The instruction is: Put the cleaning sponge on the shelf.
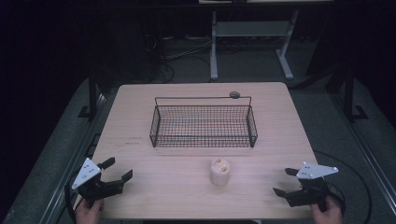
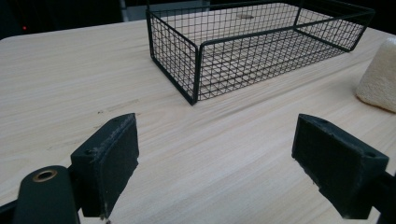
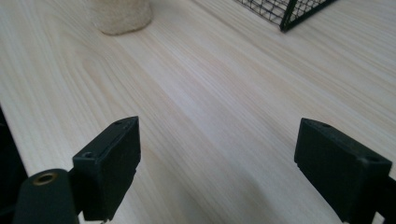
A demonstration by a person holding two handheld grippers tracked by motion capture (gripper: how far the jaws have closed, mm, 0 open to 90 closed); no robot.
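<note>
A black wire basket point(image 1: 203, 125) stands in the middle of the wooden table point(image 1: 140, 154), with nothing visible inside it. In front of it sits a small pale, rough-textured cylinder point(image 1: 220, 171), upright. My left gripper point(image 1: 116, 170) rests near the table's front left corner, open, jaws pointing toward the basket point(image 2: 243, 51); the pale object point(image 2: 379, 77) is at the right edge of the left gripper view. My right gripper point(image 1: 286, 181) is open at the front right, jaws pointing left toward the pale object point(image 3: 122, 16). Nothing lies between either pair of jaws.
A small dark round thing point(image 1: 234, 94) lies on the table behind the basket. Beyond the table, on the dark floor, are cables and a white table frame point(image 1: 252, 37). Bare wood surrounds the pale object.
</note>
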